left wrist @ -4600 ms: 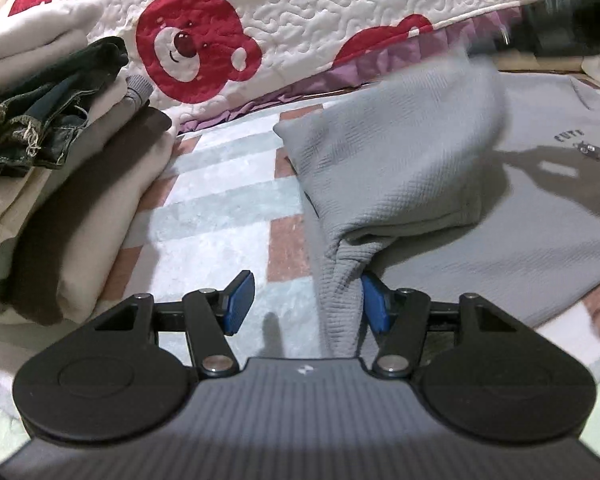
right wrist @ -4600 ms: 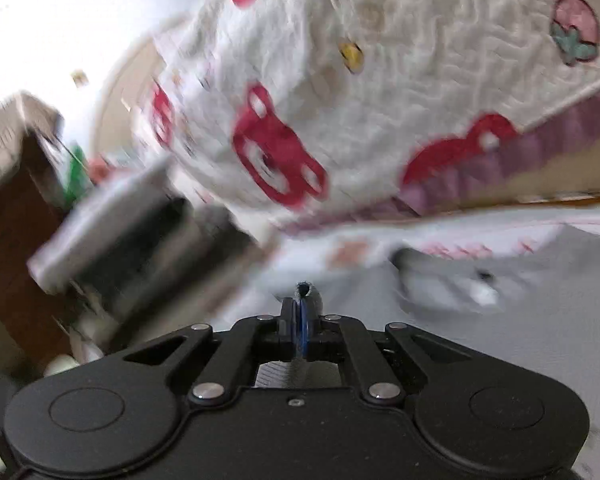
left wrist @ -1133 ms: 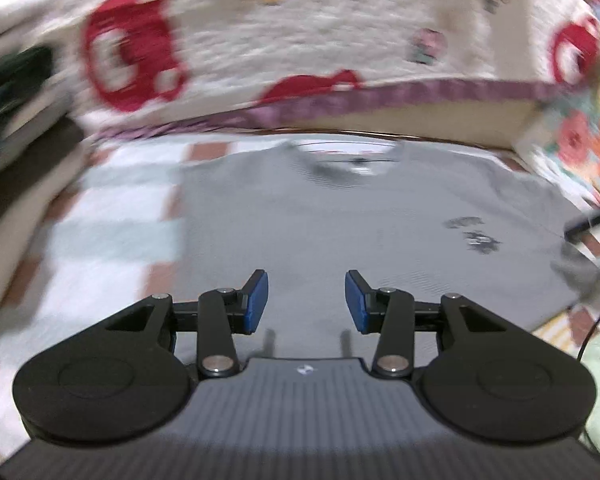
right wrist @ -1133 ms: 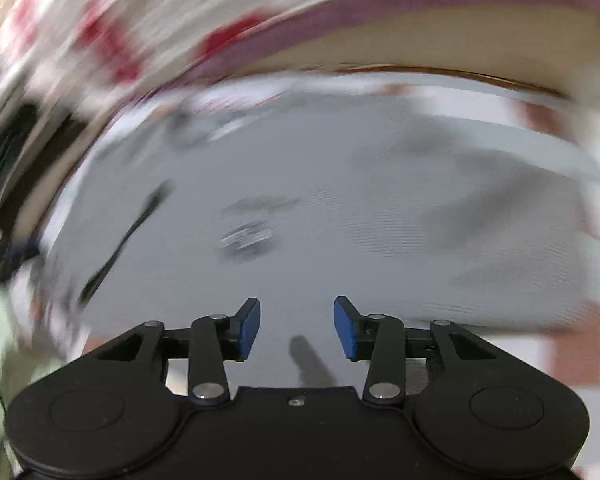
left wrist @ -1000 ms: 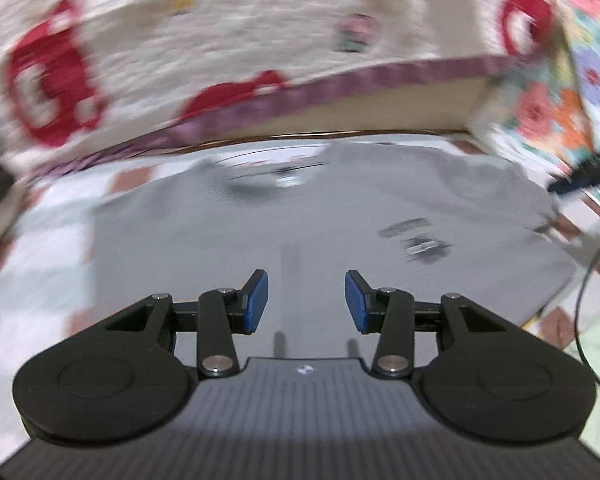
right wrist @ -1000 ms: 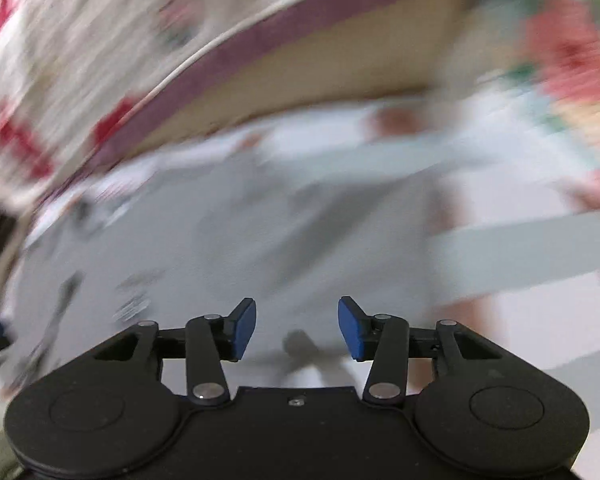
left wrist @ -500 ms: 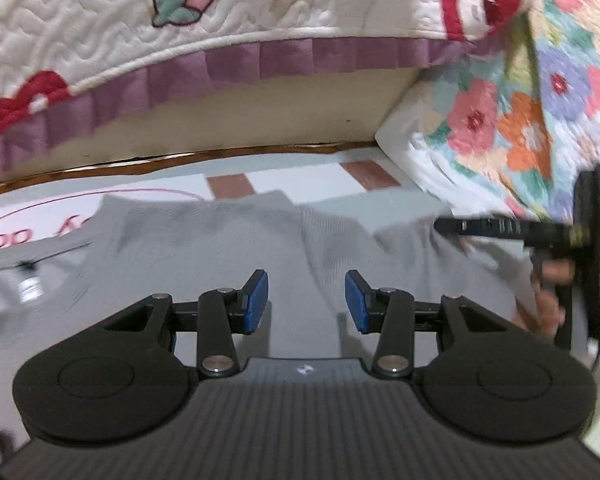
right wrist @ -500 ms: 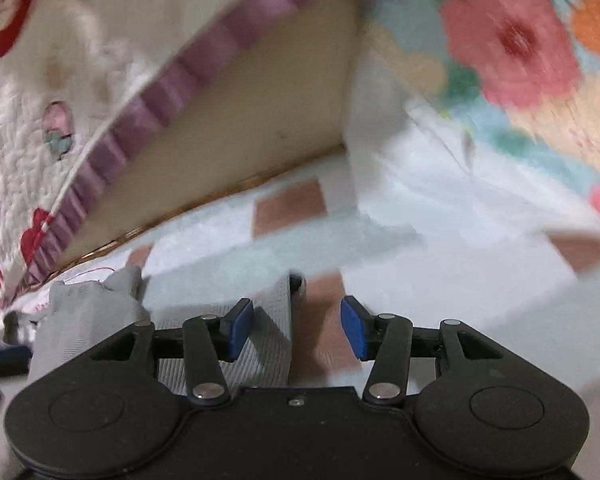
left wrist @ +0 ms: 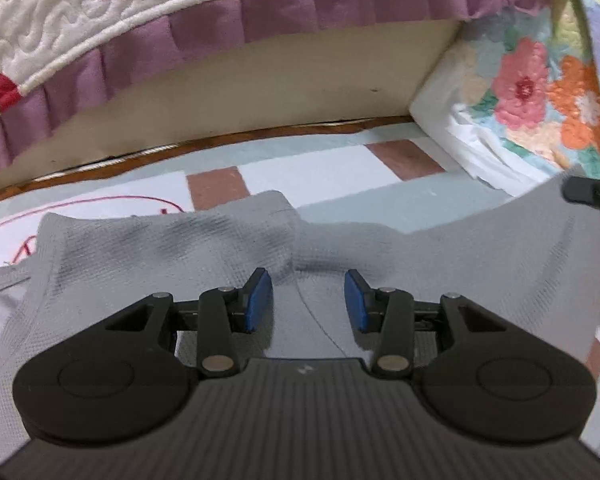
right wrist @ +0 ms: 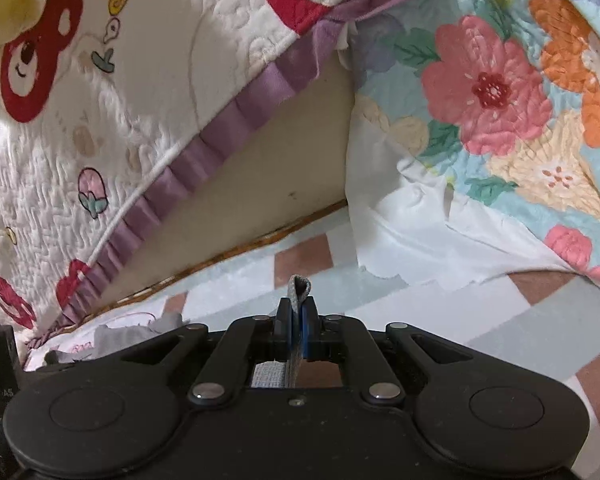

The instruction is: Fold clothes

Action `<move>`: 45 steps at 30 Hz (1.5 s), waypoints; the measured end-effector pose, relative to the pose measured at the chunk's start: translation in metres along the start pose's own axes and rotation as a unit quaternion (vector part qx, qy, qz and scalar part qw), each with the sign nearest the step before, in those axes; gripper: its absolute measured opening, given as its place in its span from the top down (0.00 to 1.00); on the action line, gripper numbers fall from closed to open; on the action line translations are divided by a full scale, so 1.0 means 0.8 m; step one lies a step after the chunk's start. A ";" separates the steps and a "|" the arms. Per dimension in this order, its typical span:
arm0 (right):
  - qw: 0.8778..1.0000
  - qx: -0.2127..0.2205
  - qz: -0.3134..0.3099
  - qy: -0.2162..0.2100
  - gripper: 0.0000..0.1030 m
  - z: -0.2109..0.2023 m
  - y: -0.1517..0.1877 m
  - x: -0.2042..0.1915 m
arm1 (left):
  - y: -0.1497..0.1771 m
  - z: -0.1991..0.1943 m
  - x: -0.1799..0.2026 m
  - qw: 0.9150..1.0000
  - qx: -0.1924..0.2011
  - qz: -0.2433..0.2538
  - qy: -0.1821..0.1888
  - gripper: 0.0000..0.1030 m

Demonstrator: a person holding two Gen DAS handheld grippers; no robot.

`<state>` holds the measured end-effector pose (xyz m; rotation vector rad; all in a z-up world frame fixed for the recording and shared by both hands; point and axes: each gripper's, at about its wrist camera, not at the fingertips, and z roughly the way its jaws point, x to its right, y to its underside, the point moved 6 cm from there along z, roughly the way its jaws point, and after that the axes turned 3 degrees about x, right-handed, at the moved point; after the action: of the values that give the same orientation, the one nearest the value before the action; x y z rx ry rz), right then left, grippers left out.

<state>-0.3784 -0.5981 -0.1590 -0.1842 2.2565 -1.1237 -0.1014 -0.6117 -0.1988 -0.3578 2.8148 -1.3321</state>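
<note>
Checked mat [left wrist: 332, 160] w/ brown, white & pale green squares covers floor. Behind: quilt [right wrist: 148, 80] w/ red bears, purple frill, over beige bed side [left wrist: 260, 92]. Right: flowered blanket [right wrist: 500, 92].

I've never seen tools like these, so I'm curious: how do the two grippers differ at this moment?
The left gripper has its blue fingers spread apart, while the right gripper has its fingers pressed together. The left one hovers over the grey sweater with nothing pinched between its fingers; the right one clamps a folded edge of that grey fabric. Both share the same black body and blue pads.
</note>
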 end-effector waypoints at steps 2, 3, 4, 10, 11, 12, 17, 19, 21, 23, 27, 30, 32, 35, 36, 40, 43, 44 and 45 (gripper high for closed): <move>1.000 0.001 0.005 -0.005 0.95 -0.006 0.000 -0.002 | -0.004 -0.005 -0.001 1.000 0.006 0.001 -0.012 0.60; 1.000 0.005 0.005 -0.012 0.95 -0.010 -0.001 -0.005 | -0.008 -0.012 -0.004 1.000 0.013 -0.010 -0.012 0.60; 1.000 0.008 0.005 -0.022 0.95 -0.013 -0.003 -0.011 | -0.011 -0.021 -0.009 0.999 0.022 -0.029 -0.005 0.60; 0.994 0.019 0.003 -0.106 0.94 -0.035 -0.006 -0.089 | -0.009 -0.107 -0.055 0.992 0.057 -0.109 0.030 0.60; 0.993 0.023 0.003 -0.119 0.94 -0.042 -0.007 -0.109 | -0.005 -0.122 -0.064 0.992 0.061 -0.111 0.028 0.60; 0.991 0.027 0.015 -0.133 0.94 -0.049 -0.008 -0.129 | 0.001 -0.138 -0.075 0.991 0.065 -0.117 0.024 0.60; 0.989 0.008 -0.069 -0.127 0.94 -0.054 0.045 -0.241 | 0.049 -0.194 -0.139 0.978 0.065 -0.199 0.004 0.60; 0.984 -0.028 -0.129 -0.118 0.94 -0.037 0.095 -0.279 | 0.068 -0.208 -0.162 0.973 0.063 -0.224 -0.010 0.60; 0.974 -0.079 -0.159 -0.142 0.88 -0.019 0.140 -0.305 | 0.082 -0.221 -0.173 0.966 0.082 -0.244 -0.025 0.60; 0.956 -0.144 -0.156 -0.202 0.84 -0.006 0.168 -0.320 | 0.091 -0.227 -0.175 0.957 0.091 -0.276 -0.012 0.60; 0.934 -0.201 -0.162 -0.245 0.51 -0.039 0.163 -0.299 | 0.088 -0.229 -0.145 0.976 0.076 -0.202 0.009 0.57; 0.936 -0.154 -0.234 -0.213 0.47 -0.086 0.142 -0.257 | 0.090 -0.229 -0.121 0.985 0.066 -0.153 0.040 0.52; 0.934 -0.154 -0.279 -0.162 0.47 -0.100 0.143 -0.227 | 0.092 -0.226 -0.111 0.985 0.064 -0.146 0.066 0.50; 0.919 -0.183 -0.330 -0.116 0.47 -0.101 0.170 -0.194 | 0.093 -0.226 -0.086 0.988 0.066 -0.097 0.097 0.50; 0.915 -0.188 -0.342 -0.100 0.47 -0.096 0.178 -0.189 | 0.093 -0.228 -0.077 0.988 0.066 -0.082 0.113 0.49; 0.906 -0.198 -0.368 -0.063 0.48 -0.060 0.191 -0.183 | 0.096 -0.212 -0.035 0.981 0.042 -0.052 0.181 0.34; 0.910 -0.211 -0.354 -0.043 0.50 -0.037 0.192 -0.175 | 0.105 -0.183 -0.005 0.979 0.008 -0.044 0.197 0.36; 0.916 -0.211 -0.338 -0.047 0.53 -0.036 0.189 -0.172 | 0.109 -0.177 0.004 0.980 0.001 -0.033 0.196 0.55; 0.921 -0.212 -0.323 -0.048 0.65 -0.036 0.187 -0.168 | 0.114 -0.175 0.013 0.982 -0.003 -0.013 0.189 0.80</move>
<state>-0.2657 -0.4336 -0.1985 -1.2038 2.3810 -0.8653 -0.1441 -0.4515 -0.1783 -0.1537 3.1246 -1.5440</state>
